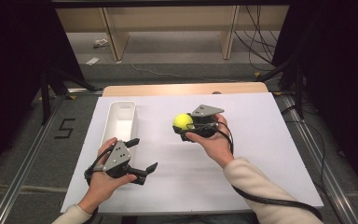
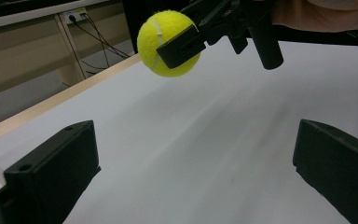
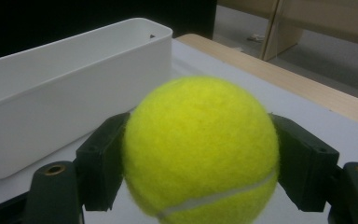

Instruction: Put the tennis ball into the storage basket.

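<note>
Right gripper (image 1: 186, 127): jaws clamped on the tennis ball (image 1: 183, 121), one pad on each side at the widest girth. In the right gripper view the ball (image 3: 200, 149) sits squarely between the pads, seam low and front. Ball is held clear of the white table (image 1: 261, 154), near its middle, with the white bin (image 1: 119, 122) off to its left.

Handling, judged: light, felt-covered, springy; fuzz grips well, but a round body can squirt out if pinched off-centre. Hold across the equator, moderate squeeze.

Right hand (image 1: 214, 140) wraps the grip from behind, forearm angled in from the lower right.

Left gripper (image 1: 142, 158): jaws wide apart, empty, resting low beside the bin's near end.
</note>
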`<state>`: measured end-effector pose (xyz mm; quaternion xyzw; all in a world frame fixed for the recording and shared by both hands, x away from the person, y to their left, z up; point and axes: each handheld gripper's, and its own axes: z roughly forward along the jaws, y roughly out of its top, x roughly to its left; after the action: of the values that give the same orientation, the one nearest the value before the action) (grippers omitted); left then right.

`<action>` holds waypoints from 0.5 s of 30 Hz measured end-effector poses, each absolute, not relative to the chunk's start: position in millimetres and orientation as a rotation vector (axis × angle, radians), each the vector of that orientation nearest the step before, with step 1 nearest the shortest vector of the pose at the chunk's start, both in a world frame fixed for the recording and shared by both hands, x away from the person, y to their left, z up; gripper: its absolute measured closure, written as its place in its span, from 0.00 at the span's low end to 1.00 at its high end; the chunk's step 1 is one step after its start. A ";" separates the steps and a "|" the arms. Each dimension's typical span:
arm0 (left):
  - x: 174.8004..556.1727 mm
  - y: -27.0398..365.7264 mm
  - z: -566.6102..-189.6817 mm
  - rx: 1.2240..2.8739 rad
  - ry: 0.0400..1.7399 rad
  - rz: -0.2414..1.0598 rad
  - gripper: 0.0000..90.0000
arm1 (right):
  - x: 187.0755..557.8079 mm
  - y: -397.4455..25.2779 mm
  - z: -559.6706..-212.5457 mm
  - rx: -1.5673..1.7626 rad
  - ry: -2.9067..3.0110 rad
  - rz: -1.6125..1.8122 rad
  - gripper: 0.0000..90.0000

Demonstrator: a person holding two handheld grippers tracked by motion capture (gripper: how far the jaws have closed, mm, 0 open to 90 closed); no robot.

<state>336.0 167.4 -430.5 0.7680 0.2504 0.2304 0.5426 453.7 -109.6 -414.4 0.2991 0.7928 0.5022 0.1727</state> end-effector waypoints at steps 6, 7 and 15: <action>336.0 167.5 -430.6 1.821 0.597 0.546 0.00 | 453.1 -105.9 -413.6 0.840 2.255 1.430 0.30; 336.0 167.5 -430.5 1.820 0.597 0.547 0.00 | 453.1 -104.9 -413.9 0.839 2.253 1.431 0.30; 335.8 167.8 -430.1 1.820 0.594 0.548 0.00 | 452.6 -101.2 -412.7 0.832 2.259 1.434 0.30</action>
<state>335.8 167.8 -430.1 0.7669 0.2505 0.2309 0.5439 452.6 -101.2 -412.7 0.2927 0.7946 0.5044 0.1690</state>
